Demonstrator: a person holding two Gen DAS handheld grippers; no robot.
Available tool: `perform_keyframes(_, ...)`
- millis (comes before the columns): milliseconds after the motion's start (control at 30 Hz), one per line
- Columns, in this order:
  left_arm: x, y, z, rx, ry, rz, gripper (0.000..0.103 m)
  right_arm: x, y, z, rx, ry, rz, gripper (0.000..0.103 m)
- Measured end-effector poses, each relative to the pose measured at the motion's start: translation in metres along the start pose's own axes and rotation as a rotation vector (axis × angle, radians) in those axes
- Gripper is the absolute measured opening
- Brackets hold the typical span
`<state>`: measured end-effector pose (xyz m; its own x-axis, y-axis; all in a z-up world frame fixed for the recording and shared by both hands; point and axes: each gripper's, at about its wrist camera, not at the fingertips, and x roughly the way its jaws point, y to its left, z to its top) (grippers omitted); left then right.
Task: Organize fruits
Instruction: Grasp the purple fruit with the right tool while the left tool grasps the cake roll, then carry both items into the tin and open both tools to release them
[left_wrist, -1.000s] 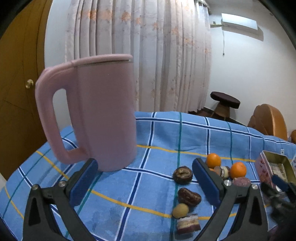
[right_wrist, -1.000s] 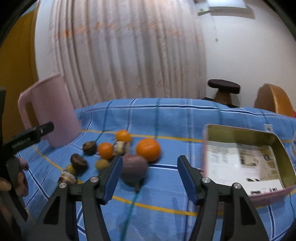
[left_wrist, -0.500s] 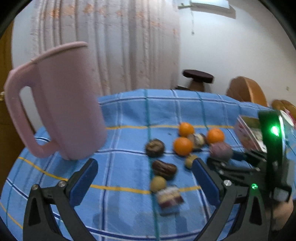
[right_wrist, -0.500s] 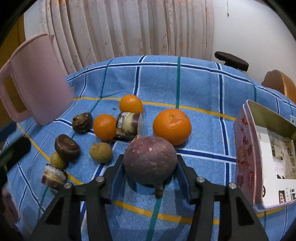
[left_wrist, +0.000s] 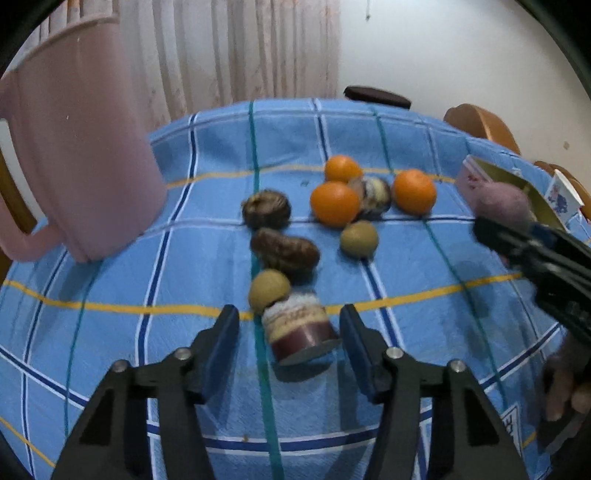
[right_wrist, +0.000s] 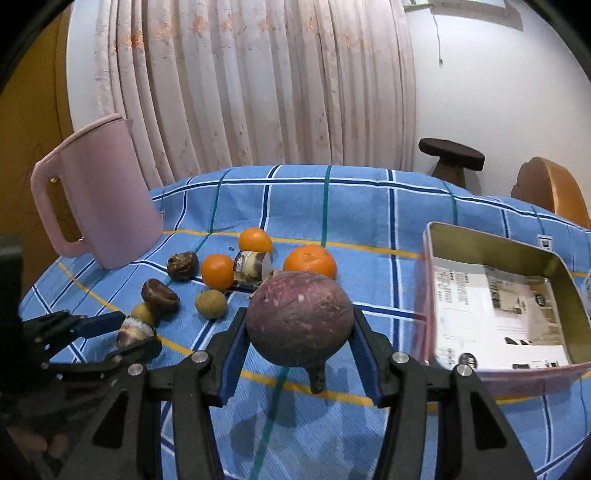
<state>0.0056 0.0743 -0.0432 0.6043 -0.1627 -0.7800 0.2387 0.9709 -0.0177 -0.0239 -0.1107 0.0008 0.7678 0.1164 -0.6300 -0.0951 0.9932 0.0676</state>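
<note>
right wrist view: right gripper (right_wrist: 298, 338) clamps the purple fruit (right_wrist: 299, 317); left gripper (left_wrist: 290, 341), tilted down, has been closing around the cut fruit (left_wrist: 298, 330).

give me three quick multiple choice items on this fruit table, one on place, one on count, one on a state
1. Where is the tin box?
A. right of the fruit
B. behind the pitcher
C. on the stool

2. How many orange fruits lie on the cloth?
A. one
B. three
C. five

3. What is the right claw doing?
A. hanging empty
B. gripping the pitcher
C. gripping the purple fruit

Key: 1 A, it sits at the table's right side; 2 B, three oranges cluster mid-table; 3 C, both pads press the fruit's sides.
</note>
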Motion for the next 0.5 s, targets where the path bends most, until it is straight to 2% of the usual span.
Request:
perform_keyframes(33,0.001,0.002,-0.001,-0.013,0.004,-0.012,0.056,-0.002,-0.002,-0.001,-0.004,-0.002,-0.003,0.054)
perform_keyframes(100,0.002,0.006,-0.002,-0.043,-0.001,-0.045,0.044,-0.003,-0.003,-0.001,-0.007,-0.003,-0.006,0.054)
perform_keyframes(167,0.001,0.007,-0.004,-0.047,-0.017,-0.031,0.044,-0.004,-0.005,-0.001,0.0,-0.005,0.002,0.054)
perform_keyframes(367,-0.012,0.018,-0.011,-0.138,-0.061,-0.077,0.044,-0.01,-0.007,-0.001,0.005,-0.029,0.044,0.054)
perform_keyframes(500,-0.03,0.008,-0.013,-0.126,-0.158,-0.104,0.044,-0.024,-0.02,0.001,0.009,-0.078,0.047,0.054)
